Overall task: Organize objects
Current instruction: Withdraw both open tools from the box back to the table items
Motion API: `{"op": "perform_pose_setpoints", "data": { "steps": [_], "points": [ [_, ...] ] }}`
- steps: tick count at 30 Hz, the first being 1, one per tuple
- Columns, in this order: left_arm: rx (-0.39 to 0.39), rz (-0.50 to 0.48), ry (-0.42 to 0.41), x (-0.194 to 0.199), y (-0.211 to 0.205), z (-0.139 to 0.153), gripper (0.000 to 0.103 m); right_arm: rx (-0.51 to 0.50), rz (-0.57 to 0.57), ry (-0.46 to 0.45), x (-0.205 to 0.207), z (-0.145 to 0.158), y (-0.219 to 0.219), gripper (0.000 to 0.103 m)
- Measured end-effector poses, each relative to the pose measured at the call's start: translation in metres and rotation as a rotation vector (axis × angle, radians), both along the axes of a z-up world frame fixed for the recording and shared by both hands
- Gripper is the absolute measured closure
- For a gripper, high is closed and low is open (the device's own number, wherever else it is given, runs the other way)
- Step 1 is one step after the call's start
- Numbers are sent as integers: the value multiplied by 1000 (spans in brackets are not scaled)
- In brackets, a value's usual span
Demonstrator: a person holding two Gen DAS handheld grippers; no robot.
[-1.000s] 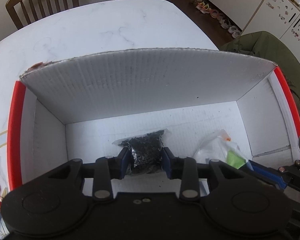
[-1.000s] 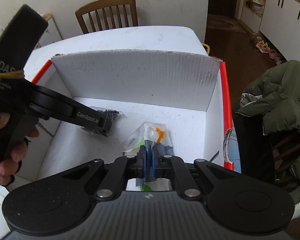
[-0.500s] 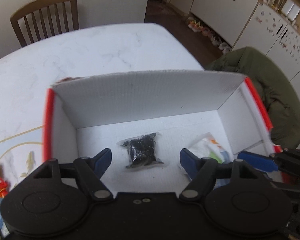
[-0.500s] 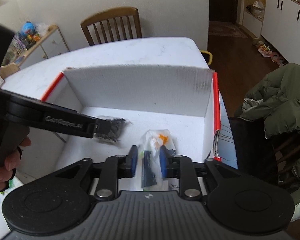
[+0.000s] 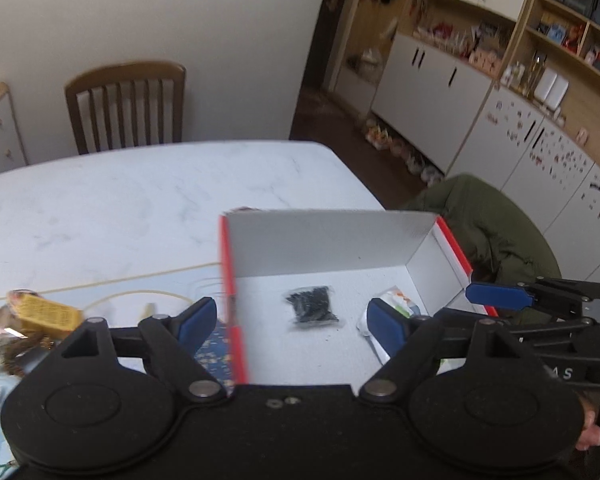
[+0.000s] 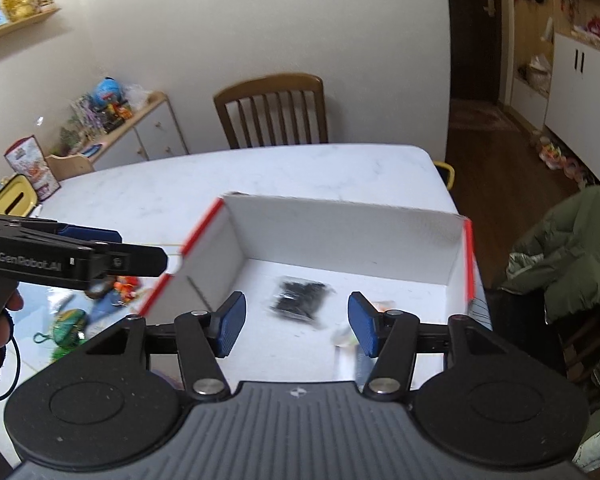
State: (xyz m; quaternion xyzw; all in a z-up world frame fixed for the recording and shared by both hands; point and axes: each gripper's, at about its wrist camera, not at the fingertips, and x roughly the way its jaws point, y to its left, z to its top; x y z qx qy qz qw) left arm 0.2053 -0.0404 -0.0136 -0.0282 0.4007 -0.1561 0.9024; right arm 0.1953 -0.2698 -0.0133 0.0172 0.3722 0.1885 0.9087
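From the left wrist view, the left gripper [image 5: 290, 322] hangs above the near edge of the box [image 5: 328, 240], its blue pads spread wide and holding nothing. Inside the box, on its white floor, lie a dark bag [image 5: 312, 309] near the middle and a clear bag [image 5: 396, 308] with green and orange contents toward the right wall. The two are apart, not touching. On the table [image 5: 140, 200], left of the box, a yellow packet [image 5: 44, 312] and other small items wait outside; they are blurred. At the right edge the right gripper [image 5: 500, 295] shows side-on; on its body the letters "AS" can be read, the rest cut off.

From the right wrist view, the right gripper [image 6: 296, 326] is likewise spread wide and empty, above the box [image 6: 340, 220]. The dark bag [image 6: 300, 300] rests on the floor between its pads in the picture. The left gripper [image 6: 112, 252] crosses at the left, marked "GenRobot.AI". Toys [image 6: 68, 328] lie on the table left of the box.

By this showing, two bags are put away, and the loose items by the box are left to do.
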Motion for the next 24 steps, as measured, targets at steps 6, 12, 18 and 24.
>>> {"op": "perform_pose_setpoints", "data": {
  "steps": [6,12,18,24],
  "points": [
    [-7,34,-69,-33,47,16,18,20,20,-30,-27,14,39,45],
    [8,58,-119,-63,92,21,16,34,45,-59,-56,25,84,38],
    [30,81,-125,-84,139,20,12,28,95,-69,-80,26,133,28],
    [46,102,-129,-97,182,14,5,34,111,-42,-93,16,175,20]
  ]
}}
